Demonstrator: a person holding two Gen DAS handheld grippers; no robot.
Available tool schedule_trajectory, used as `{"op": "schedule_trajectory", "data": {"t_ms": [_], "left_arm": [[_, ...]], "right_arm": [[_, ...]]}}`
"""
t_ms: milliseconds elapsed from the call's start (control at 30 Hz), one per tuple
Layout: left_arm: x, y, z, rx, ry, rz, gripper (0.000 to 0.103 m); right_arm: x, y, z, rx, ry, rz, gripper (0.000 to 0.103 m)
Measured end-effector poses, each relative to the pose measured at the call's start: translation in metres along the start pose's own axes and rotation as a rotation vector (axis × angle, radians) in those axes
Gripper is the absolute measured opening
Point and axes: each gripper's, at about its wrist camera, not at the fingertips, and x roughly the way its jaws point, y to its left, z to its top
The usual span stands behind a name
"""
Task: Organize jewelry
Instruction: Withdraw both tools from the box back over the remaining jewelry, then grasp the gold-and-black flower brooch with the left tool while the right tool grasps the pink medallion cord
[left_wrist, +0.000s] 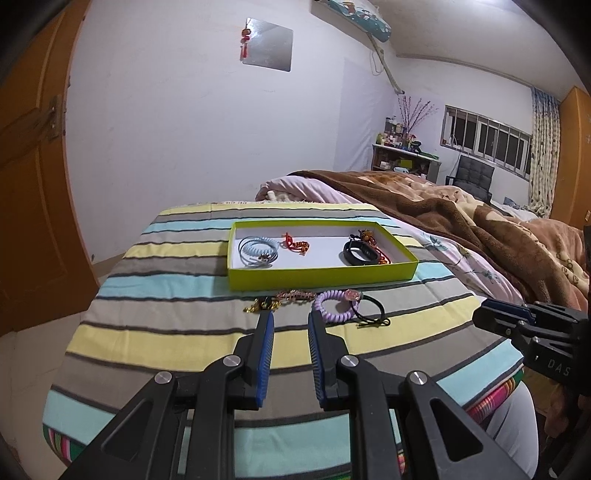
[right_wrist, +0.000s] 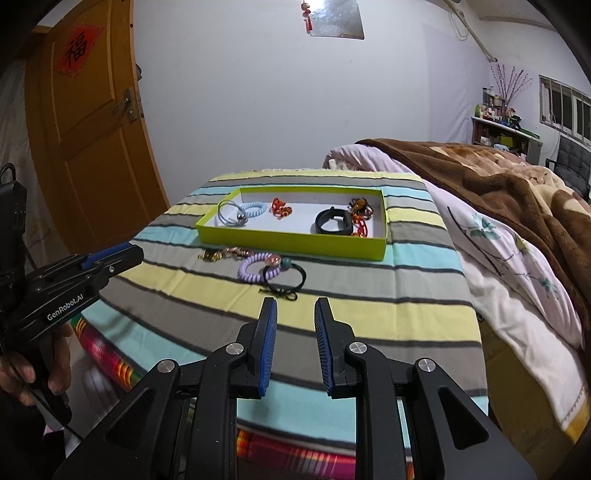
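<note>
Both my claws hover over the striped cloth (left_wrist: 166, 332), nothing in either. My left gripper (left_wrist: 291, 314) has its jaws apart w/ a clear gap, tips just short of the loose pieces in front of the green tray (left_wrist: 321, 275). My right gripper (right_wrist: 295, 301) is likewise parted & empty, tips near the black hair tie (right_wrist: 291, 275).

Tray sits mid-cloth, long side toward me. Inside, seen from the left cam: pale blue coil band (left_wrist: 258, 249) at the left end, red knot charm (left_wrist: 293, 243) beside it, black wristband (left_wrist: 360, 253) toward the right, orange bead bits (left_wrist: 369, 236) at the right end, partly behind the wristband.

Still outside the tray, along its near wall: gold chain piece (left_wrist: 258, 305) on the left, pinkish chain (left_wrist: 295, 295) next to it, purple coil band (left_wrist: 334, 306) w/ a round pink bead, touching the black hair tie on its right.

Bed w/ brown blanket (left_wrist: 480, 221) lies to the right of the cloth.
</note>
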Motion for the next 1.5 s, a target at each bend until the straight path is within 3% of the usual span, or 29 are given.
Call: {"op": "schedule_trajectory", "data": {"t_ms": [567, 667, 1133, 1500], "left_arm": [[0.015, 0.015, -0.007, -0.042, 0.042, 0.009, 0.02], [0.022, 0.018, -0.005, -0.039, 0.049, 0.01, 0.025], [0.067, 0.031, 0.009, -0.032, 0.097, 0.009, 0.026], [0.084, 0.042, 0.017, -0.042, 0.09, 0.014, 0.03]], "right_arm": [[0.018, 0.003, -0.003, -0.007, 0.038, 0.014, 0.021], [0.027, 0.004, 0.001, -0.01, 0.045, 0.018, 0.021], [0.082, 0.009, 0.022, 0.003, 0.096, 0.044, 0.021], [0.117, 0.016, 0.036, 0.012, 0.142, 0.071, 0.022]]}}
